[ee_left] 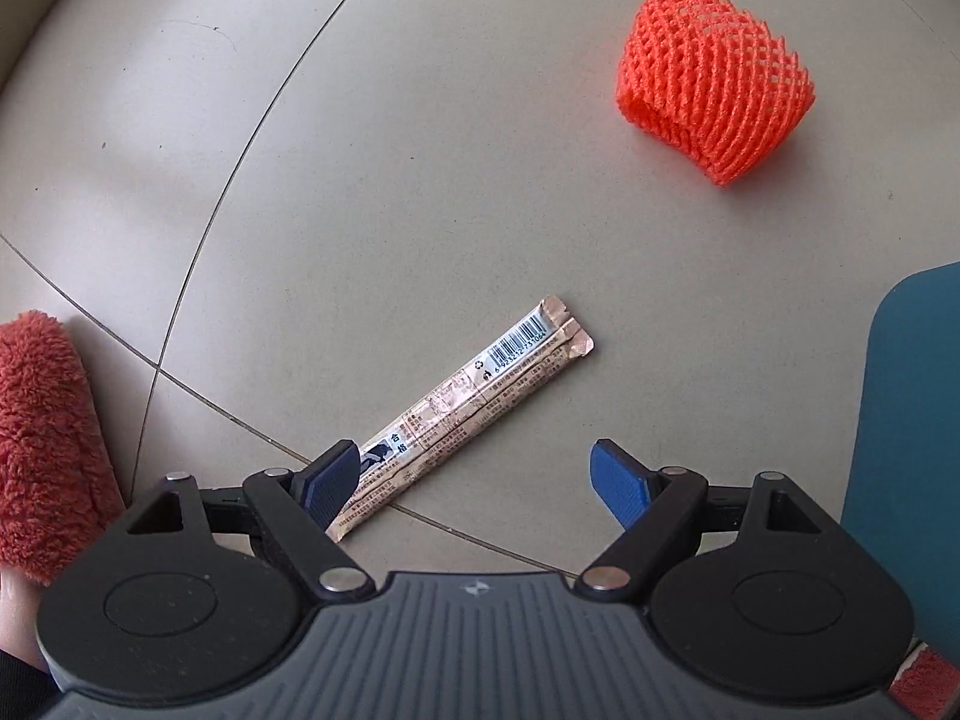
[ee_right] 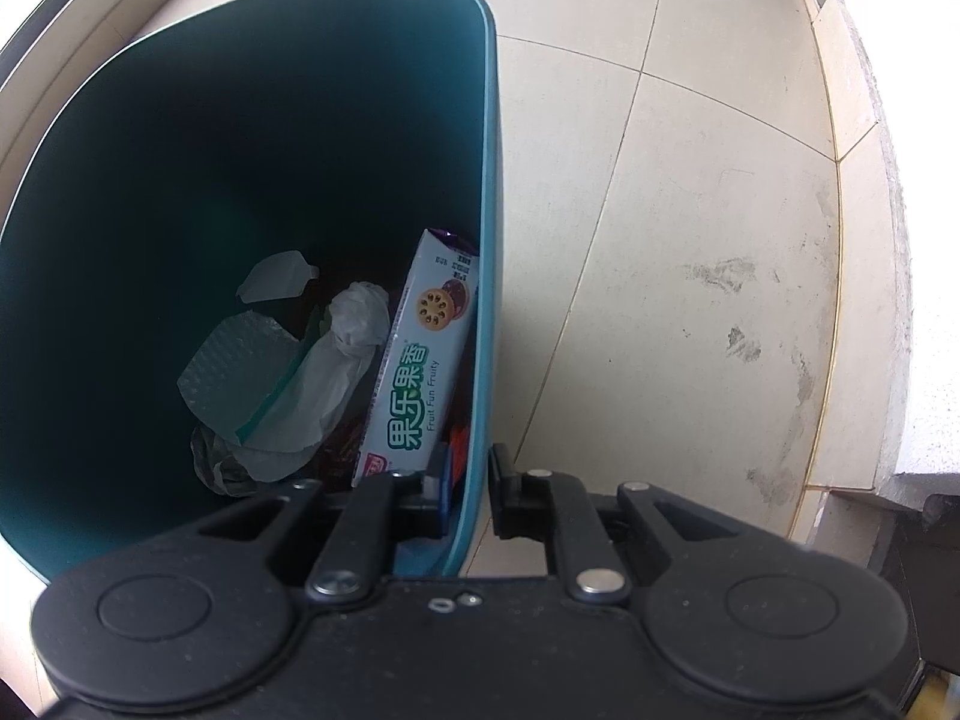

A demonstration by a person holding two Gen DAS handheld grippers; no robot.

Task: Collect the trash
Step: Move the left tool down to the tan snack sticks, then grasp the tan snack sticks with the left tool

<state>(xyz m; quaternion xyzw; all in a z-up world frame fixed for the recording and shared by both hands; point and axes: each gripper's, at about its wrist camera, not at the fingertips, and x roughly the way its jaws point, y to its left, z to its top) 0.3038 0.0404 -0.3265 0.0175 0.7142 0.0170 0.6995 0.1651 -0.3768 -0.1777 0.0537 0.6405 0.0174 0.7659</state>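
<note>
A long tan snack wrapper [ee_left: 462, 414] with a barcode lies flat on the tiled floor. My left gripper [ee_left: 480, 480] is open above it, its left blue pad [ee_left: 329, 483] over the wrapper's near end. An orange foam fruit net [ee_left: 714, 81] lies farther off to the right. My right gripper [ee_right: 468, 492] is shut on the wall of the teal trash bin [ee_right: 489, 240], one finger inside and one outside. Inside the bin lie a biscuit box [ee_right: 420, 360], crumpled white paper [ee_right: 354, 324] and clear plastic pieces [ee_right: 240, 360].
The teal bin's side shows at the right edge of the left wrist view [ee_left: 906, 450]. A red fluffy slipper [ee_left: 45, 444] sits at the left. A raised stone threshold [ee_right: 864, 300] runs along the floor right of the bin.
</note>
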